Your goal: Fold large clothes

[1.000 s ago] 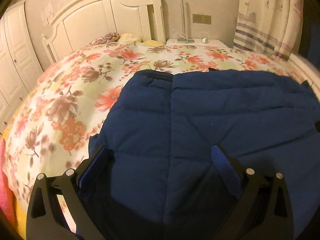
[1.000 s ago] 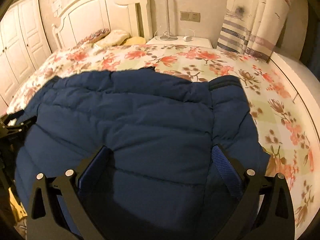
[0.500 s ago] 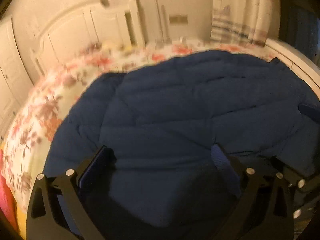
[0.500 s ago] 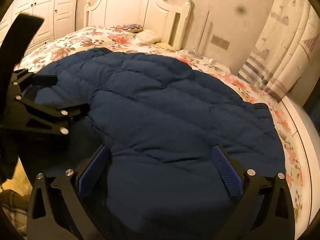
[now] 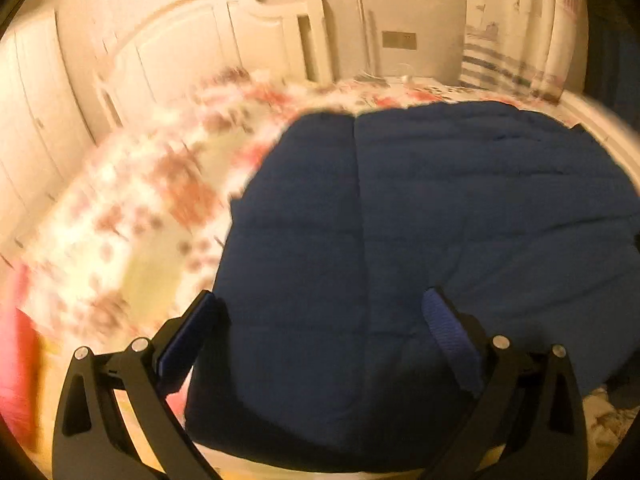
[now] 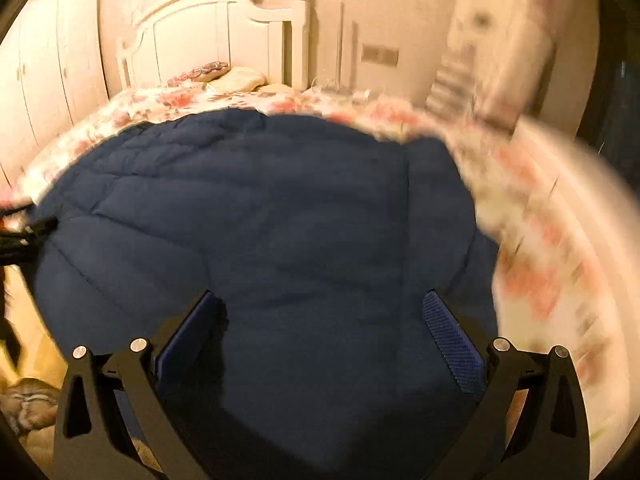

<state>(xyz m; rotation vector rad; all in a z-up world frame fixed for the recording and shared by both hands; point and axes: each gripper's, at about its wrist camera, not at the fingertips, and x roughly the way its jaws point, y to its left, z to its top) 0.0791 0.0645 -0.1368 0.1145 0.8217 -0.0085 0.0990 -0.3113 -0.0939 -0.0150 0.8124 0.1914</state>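
Note:
A large dark blue quilted jacket point(image 5: 420, 220) lies spread flat on a floral bedspread point(image 5: 132, 216). It also shows in the right wrist view point(image 6: 280, 216). My left gripper point(image 5: 320, 316) is open and empty, hovering over the jacket's near left part. My right gripper point(image 6: 320, 316) is open and empty over the jacket's near right part. A bit of the left gripper point(image 6: 24, 236) shows at the left edge of the right wrist view. Both views are blurred by motion.
A white headboard point(image 6: 216, 36) and pillows point(image 6: 224, 74) stand at the far end of the bed. White wardrobe doors point(image 5: 36, 120) are on the left, a striped curtain point(image 5: 508, 40) on the right. A nightstand point(image 5: 400, 80) sits by the headboard.
Both grippers swung inward half a second ago and have turned back outward. They stay open. The jacket lies as before.

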